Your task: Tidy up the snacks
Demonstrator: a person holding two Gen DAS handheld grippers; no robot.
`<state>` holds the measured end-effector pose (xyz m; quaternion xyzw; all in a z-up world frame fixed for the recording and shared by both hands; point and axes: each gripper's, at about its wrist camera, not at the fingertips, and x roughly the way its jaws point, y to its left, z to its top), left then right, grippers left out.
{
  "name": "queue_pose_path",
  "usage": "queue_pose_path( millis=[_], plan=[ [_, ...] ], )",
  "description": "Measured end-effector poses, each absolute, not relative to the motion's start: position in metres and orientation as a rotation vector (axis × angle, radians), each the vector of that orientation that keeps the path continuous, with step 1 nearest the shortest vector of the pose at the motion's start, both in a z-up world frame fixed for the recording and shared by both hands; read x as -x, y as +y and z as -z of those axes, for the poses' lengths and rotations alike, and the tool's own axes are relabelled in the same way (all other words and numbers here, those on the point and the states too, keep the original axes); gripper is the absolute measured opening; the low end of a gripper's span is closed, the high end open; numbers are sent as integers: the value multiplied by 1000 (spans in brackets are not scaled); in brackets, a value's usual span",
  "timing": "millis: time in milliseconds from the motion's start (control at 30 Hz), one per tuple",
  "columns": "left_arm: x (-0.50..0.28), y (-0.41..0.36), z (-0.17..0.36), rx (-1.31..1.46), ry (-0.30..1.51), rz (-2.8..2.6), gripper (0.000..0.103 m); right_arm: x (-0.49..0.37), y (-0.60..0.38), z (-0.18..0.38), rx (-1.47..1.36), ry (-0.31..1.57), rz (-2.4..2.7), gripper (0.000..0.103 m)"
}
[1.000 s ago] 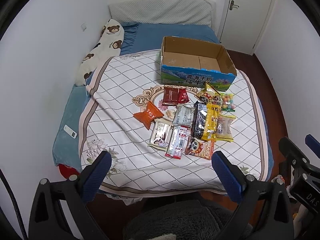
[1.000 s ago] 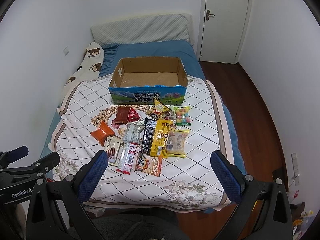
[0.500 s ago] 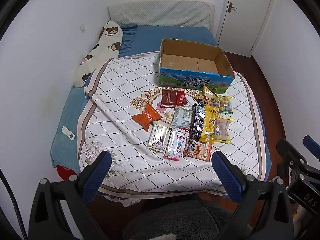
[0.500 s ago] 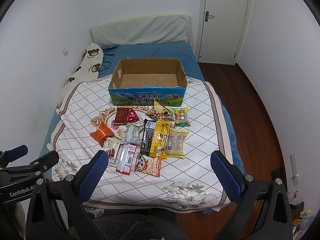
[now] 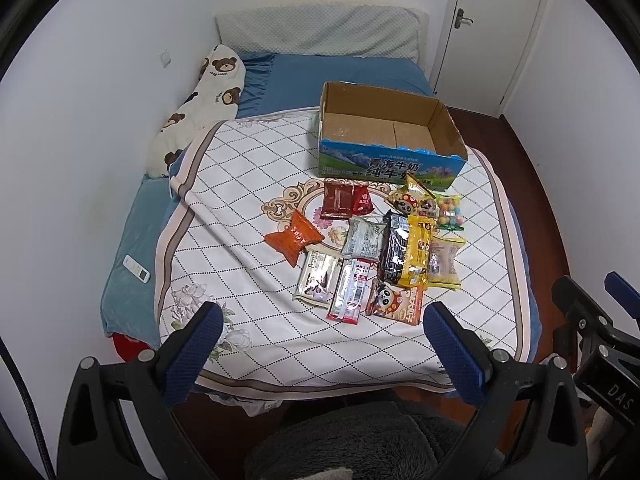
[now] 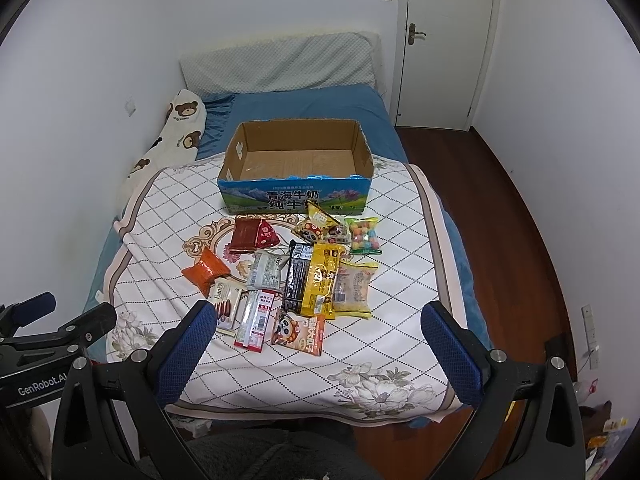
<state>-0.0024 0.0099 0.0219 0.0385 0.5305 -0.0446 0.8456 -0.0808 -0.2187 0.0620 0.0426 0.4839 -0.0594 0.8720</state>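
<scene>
1. My left gripper [image 5: 322,344] hangs over the foot of the bed, jaws spread wide with nothing between them; its blue pads [image 5: 196,344] frame the near edge of the quilt [image 5: 248,208].
2. My right gripper [image 6: 316,344] sits the same way, jaws released and empty, just beside the left one (each shows at the edge of the other's view).
3. Nearest of the snacks is a panda pack [image 6: 299,330], with a red-and-white strip [image 6: 256,320] just to its left and a cream biscuit pack [image 6: 227,304] beyond that.
4. Behind them a black pack [image 6: 298,280] and a yellow pack [image 6: 323,284] lie side by side, overlapping, with a pale yellow-edged bag [image 6: 354,286] touching the yellow one on the right.
5. A grey pack [image 6: 266,270] lies left of the black one, and an orange pack [image 6: 206,270] sits alone at the left of the cluster.
6. Farther back come a dark red pack [image 6: 250,234], a tilted yellow pouch [image 6: 316,226] and a bag of coloured balls [image 6: 363,236].
7. The box [image 6: 296,196] stands open just behind the snacks, nothing in it that I can see.
8. Beyond it are the blue sheet [image 6: 304,104], a bear-print pillow [image 6: 176,132] by the wall and a door [image 6: 444,40] (shut).
9. A white remote [image 5: 137,269] lies on the bed's left edge.
</scene>
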Motion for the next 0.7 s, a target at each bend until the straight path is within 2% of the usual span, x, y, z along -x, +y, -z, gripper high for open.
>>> queue_pose_path(
  millis=[700],
  plan=[
    [6, 17, -27, -76, 1104, 98, 103, 81, -215, -66, -91, 995, 123, 103]
  ],
)
